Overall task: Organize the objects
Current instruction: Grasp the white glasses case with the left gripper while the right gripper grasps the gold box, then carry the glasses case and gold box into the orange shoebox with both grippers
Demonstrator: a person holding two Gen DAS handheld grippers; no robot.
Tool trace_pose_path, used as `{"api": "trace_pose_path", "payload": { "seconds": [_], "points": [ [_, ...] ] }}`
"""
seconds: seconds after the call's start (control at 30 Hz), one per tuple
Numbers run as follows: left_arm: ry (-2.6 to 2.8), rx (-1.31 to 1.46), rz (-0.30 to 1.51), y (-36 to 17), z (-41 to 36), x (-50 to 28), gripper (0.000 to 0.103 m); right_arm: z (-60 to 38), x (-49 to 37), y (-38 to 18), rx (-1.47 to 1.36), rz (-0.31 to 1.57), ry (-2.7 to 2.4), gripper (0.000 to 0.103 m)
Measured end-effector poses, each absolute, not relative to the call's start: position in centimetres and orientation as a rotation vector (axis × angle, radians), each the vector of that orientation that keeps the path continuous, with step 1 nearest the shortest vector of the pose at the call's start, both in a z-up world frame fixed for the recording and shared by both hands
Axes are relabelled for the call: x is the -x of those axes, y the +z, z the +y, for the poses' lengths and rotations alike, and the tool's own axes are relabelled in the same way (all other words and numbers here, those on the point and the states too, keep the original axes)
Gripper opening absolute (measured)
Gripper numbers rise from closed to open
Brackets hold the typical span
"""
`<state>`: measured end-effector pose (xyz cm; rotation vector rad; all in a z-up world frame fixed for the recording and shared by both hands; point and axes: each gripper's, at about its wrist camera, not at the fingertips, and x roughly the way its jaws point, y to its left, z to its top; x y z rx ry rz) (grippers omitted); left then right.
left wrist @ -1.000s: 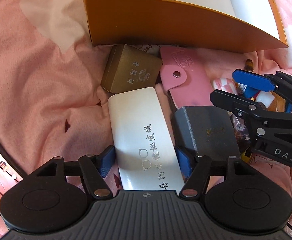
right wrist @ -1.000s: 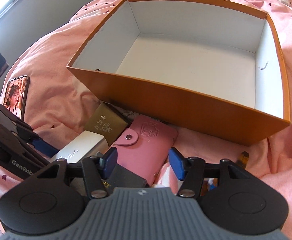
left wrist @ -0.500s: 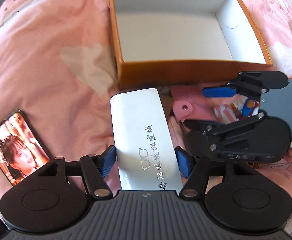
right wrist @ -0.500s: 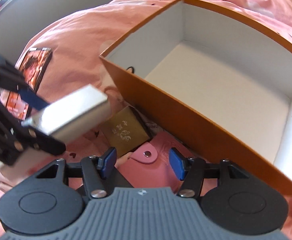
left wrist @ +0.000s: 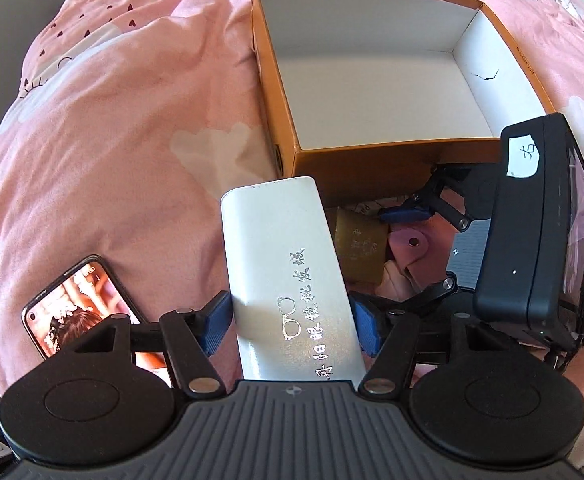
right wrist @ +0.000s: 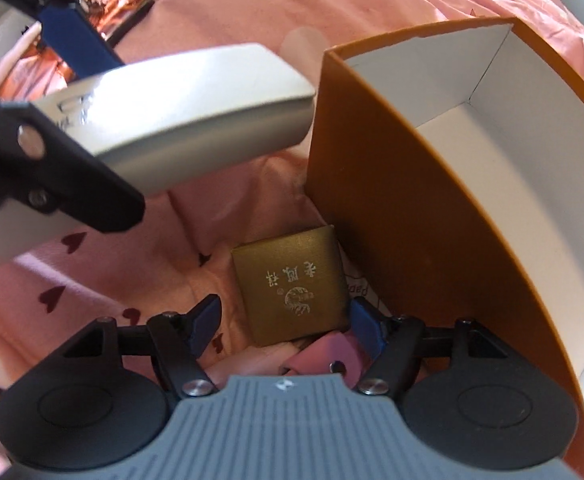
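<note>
I am holding a white glasses case [left wrist: 287,280] in my left gripper [left wrist: 289,322], its blue fingers [left wrist: 215,322] pressing on both long sides. The case is sticking out forward past the fingertips, lifted above the pink bed cover [left wrist: 111,140]. Its far end is pointing at the near wall of an open orange box [left wrist: 372,168] with a white inside, which is sitting on the bed ahead and slightly right of the fingers. Nothing is showing inside the box.

My right gripper [right wrist: 283,320] is hovering low with its fingers spread apart and gripping nothing. A small gold box [right wrist: 292,288] is lying on the bed between those fingers, just beside the orange box's outer wall. A pink snap wallet [right wrist: 328,356] is lying nearer the gripper body, partly hidden beneath it.

A phone [left wrist: 79,304] with a lit screen is lying on the bed, left of the left fingers.

I judge the step in hand to be carrying the case to the box. The next move calls for lifting it over the near rim, lowering it inside, then opening the fingers. The right fingers would need to close on the gold box.

Silver Chinese writing and a small spectacles drawing are running along the case; gold Chinese characters and a round emblem are marking the gold box. A white sticker on the right gripper is carrying the character 右.
</note>
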<state>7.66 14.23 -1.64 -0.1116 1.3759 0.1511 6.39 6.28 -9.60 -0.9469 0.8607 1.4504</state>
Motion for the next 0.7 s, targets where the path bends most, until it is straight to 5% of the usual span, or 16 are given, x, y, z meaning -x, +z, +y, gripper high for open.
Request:
{"api": "trace_pose_path", "payload": {
  "seconds": [0.37,0.7],
  "points": [
    [0.166,0.087,1.348,-1.9,14.9,-6.6,0.073,8.8,-7.1,-12.3,0.975,0.917,1.399,0.067],
    [0.106,0.067,1.260,0.6,13.5,-6.2,0.073,6.6,-8.9,-6.9,0.874,0.891,1.483,0.065]
  ]
}}
